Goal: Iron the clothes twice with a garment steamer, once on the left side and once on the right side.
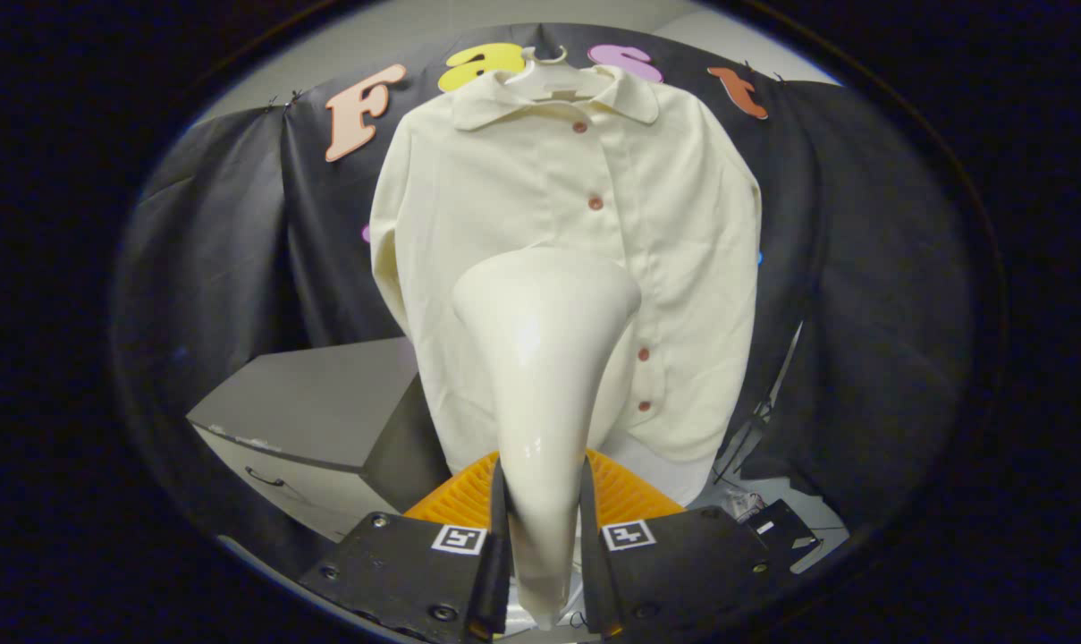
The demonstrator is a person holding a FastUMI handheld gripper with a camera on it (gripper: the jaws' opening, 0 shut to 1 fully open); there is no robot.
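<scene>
My tongs [544,546] were clamped on the handle of the garment steamer [544,358], a smooth, glossy, likely slippery shell best gripped low, its head near the soft cream shirt [504,206] hanging limp on a hanger [553,76] just beyond.

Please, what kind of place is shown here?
Probably a recording booth set up for ironing, not a home: a cream buttoned shirt hangs on a white hanger against a black cloth wall, and the gripper is shut on a cream steamer.
</scene>
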